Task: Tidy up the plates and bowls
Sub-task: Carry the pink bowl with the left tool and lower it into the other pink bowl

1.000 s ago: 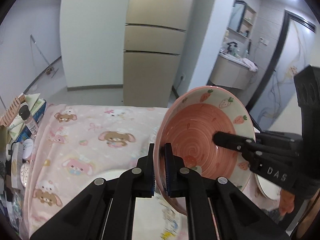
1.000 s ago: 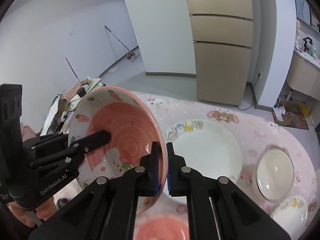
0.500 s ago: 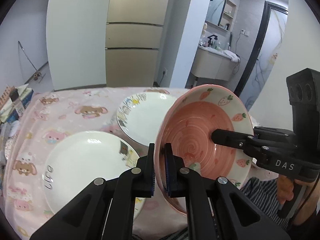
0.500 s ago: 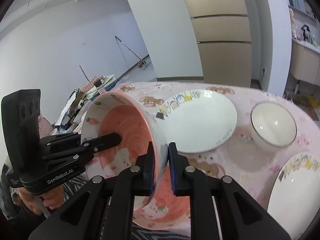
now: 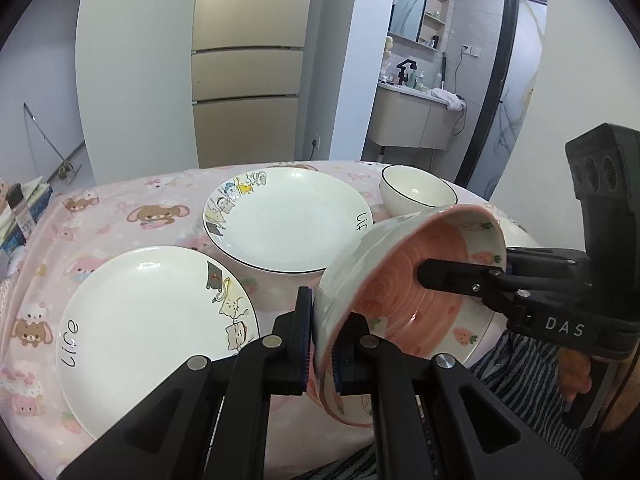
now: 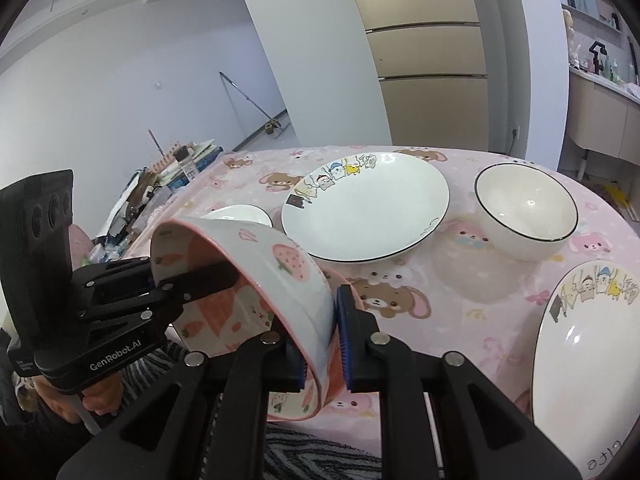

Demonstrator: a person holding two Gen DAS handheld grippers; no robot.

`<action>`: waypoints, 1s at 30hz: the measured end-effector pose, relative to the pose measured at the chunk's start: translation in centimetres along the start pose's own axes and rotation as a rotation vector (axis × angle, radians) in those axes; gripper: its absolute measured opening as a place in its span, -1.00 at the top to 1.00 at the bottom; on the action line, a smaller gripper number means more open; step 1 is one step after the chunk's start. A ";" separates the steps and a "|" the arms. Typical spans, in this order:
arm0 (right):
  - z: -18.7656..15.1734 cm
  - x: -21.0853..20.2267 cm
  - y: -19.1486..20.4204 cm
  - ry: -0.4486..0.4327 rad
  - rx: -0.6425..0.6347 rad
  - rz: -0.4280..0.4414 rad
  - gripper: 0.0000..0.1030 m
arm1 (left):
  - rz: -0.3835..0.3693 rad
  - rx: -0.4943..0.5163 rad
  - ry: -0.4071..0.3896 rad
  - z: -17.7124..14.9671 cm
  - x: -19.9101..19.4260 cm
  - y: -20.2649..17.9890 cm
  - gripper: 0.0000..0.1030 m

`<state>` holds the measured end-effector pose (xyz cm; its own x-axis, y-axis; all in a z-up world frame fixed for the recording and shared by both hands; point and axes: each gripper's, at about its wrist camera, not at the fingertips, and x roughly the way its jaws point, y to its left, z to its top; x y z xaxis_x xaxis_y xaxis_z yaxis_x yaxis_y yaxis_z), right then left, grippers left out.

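Pink bowl (image 5: 404, 280) with the strawberry print hangs tilted above the near edge of the desk (image 5: 120, 216), pinched from both sides: the left gripper (image 5: 320, 340) is clamped on the rim nearest its own camera, one finger inside and one outside, and the right gripper (image 6: 322, 344) is clenched on the opposite rim the same way. Just below it, under the right gripper's fingers, sits what looks like a second pink strawberry bowl (image 5: 468, 332), and my read is that the held one is headed into it to nest. To do that well, both grippers need to level the bowl together so the opening faces up, then lower it straight, keeping the two grips even so it does not twist or slip. Letting go should come only once it is seated, one side after the other. Ahead of the left gripper lie two white cartoon plates, the nearer plate (image 5: 156, 332) to its left and the farther plate (image 5: 286, 220) straight ahead, with a white black-rimmed bowl (image 6: 526, 212) beyond to the right; these stay well apart from the descent, though the near plate's edge comes close to the left finger.
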<state>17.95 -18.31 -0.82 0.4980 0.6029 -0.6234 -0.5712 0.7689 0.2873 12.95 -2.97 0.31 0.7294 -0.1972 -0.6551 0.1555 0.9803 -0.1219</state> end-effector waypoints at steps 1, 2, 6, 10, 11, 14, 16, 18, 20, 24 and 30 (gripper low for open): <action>-0.1 0.1 0.0 0.001 0.001 0.004 0.76 | -0.002 0.003 -0.001 0.0 0.0 0.0 0.84; -0.2 0.2 -0.2 0.004 0.002 0.007 0.76 | -0.005 0.001 0.002 0.0 0.2 0.3 0.84; -0.7 0.9 -0.5 0.013 0.002 0.005 0.77 | -0.006 -0.003 0.020 -0.5 1.1 0.6 0.84; -1.0 1.1 0.7 -0.013 -0.079 -0.083 0.81 | -0.033 -0.029 0.027 -0.6 1.8 1.2 0.84; -1.0 1.1 1.0 -0.016 -0.099 -0.102 0.81 | -0.035 -0.039 0.032 -0.7 2.0 1.5 0.84; -1.3 1.7 1.3 -0.004 -0.128 -0.133 0.82 | -0.036 -0.054 0.047 -0.9 2.6 1.8 0.84; -1.5 2.2 1.1 0.006 -0.138 -0.149 0.83 | -0.030 -0.050 0.046 -0.9 2.6 1.7 0.84; -1.6 2.1 1.1 -0.001 -0.145 -0.154 0.83 | -0.019 -0.044 0.036 -0.9 2.5 1.5 0.84; -1.6 2.0 1.0 -0.007 -0.150 -0.159 0.83 | -0.019 -0.044 0.029 -0.9 2.4 1.5 0.84; -1.7 1.6 1.2 -0.043 -0.170 -0.199 0.82 | -0.021 -0.069 0.014 -1.0 2.1 2.1 0.84; -1.5 1.3 0.7 -0.056 -0.157 -0.192 0.84 | -0.028 -0.096 -0.004 -1.0 1.7 2.8 0.84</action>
<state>17.19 -17.27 -2.55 0.6396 0.4631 -0.6135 -0.5548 0.8306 0.0486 14.00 -0.56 -1.90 0.7283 -0.2242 -0.6475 0.1110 0.9711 -0.2114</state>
